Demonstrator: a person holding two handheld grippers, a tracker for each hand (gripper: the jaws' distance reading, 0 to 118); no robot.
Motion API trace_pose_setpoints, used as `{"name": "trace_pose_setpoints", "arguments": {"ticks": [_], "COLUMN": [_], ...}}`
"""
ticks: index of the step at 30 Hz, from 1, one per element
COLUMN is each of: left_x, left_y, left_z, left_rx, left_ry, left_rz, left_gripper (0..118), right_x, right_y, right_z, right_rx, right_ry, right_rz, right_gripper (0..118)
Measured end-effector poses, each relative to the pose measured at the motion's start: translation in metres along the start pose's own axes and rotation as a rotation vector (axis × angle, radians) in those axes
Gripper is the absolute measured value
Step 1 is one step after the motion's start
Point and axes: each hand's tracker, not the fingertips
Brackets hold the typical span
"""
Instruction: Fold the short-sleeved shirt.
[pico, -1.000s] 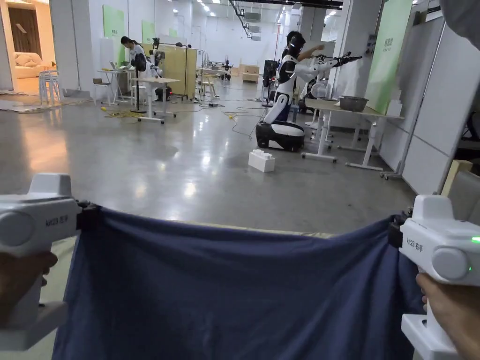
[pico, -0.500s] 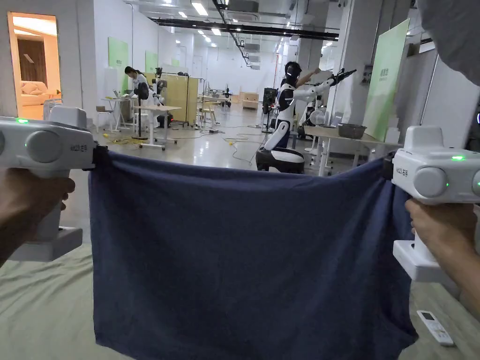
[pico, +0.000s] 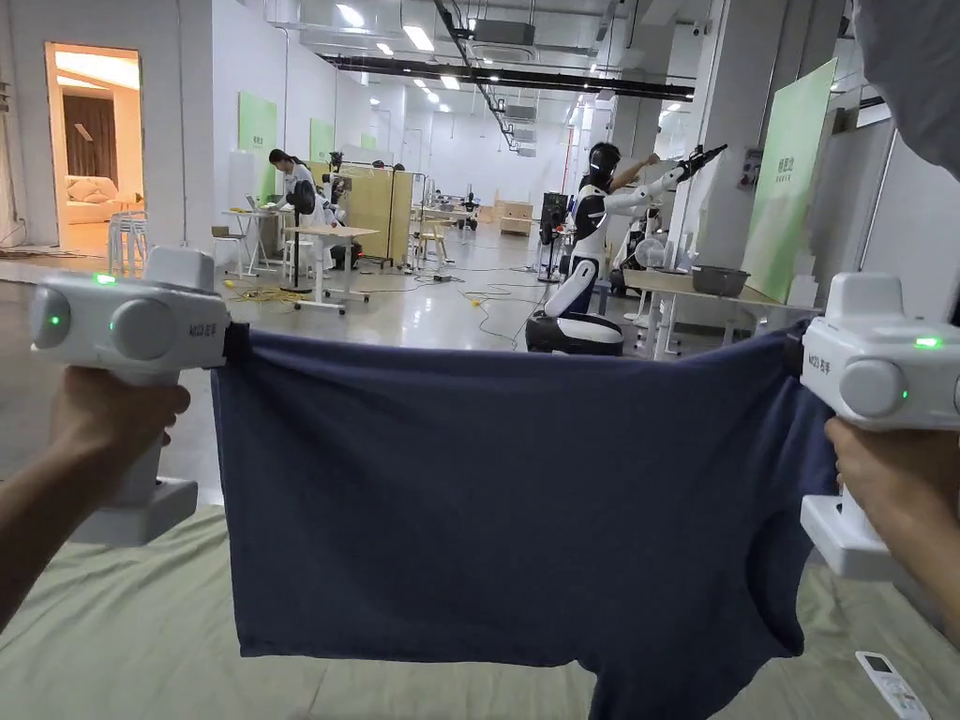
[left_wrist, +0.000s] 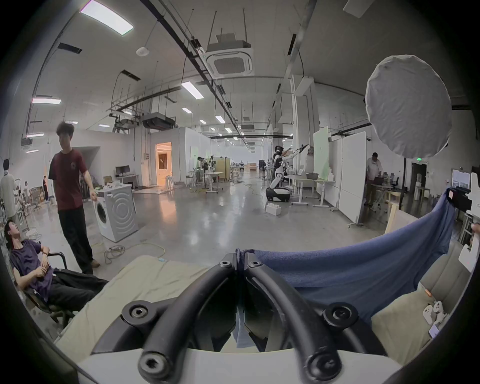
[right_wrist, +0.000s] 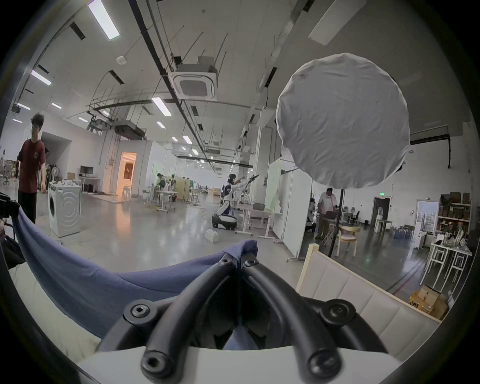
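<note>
In the head view, the left gripper (pico: 232, 342) and the right gripper (pico: 793, 352) are holding the dark blue shirt (pico: 506, 497) up by its top corners, so the cloth is hanging stretched between them above the pale green sheet (pico: 112, 628); a sleeve is drooping at the lower right, and a white remote (pico: 891, 682) is lying on the sheet near it. The left hand (pico: 108, 417) and the right hand (pico: 891, 473) are gripping the white handles. In the left gripper view, the two black jaws are pressing together on a bunched corner of the shirt (left_wrist: 363, 270), which is sagging away toward the other gripper at the right edge. In the right gripper view, the jaws are likewise clamping a corner of the shirt (right_wrist: 91, 280), with the cloth sweeping off to the left and a padded headboard (right_wrist: 358, 288) standing just to the right.
</note>
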Motion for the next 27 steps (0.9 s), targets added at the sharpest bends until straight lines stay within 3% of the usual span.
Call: {"name": "trace_pose_setpoints", "arguments": {"ticks": [11, 27], "left_x": [-0.007, -0.032], "left_y": [-0.099, -0.216], "left_z": [0.046, 0.182], "left_rx": [-0.056, -0.096], "left_ry": [-0.037, -0.067], "left_rz": [0.028, 0.039], "left_gripper": [4, 4], "right_x": [0.005, 0.013], "right_y": [-0.097, -0.177], "right_z": [0.055, 0.237], "right_rx": [-0.087, -0.16], "right_ry": [0.036, 0.097], "right_rz": [0.042, 0.046], "right_gripper": [2, 2]}}
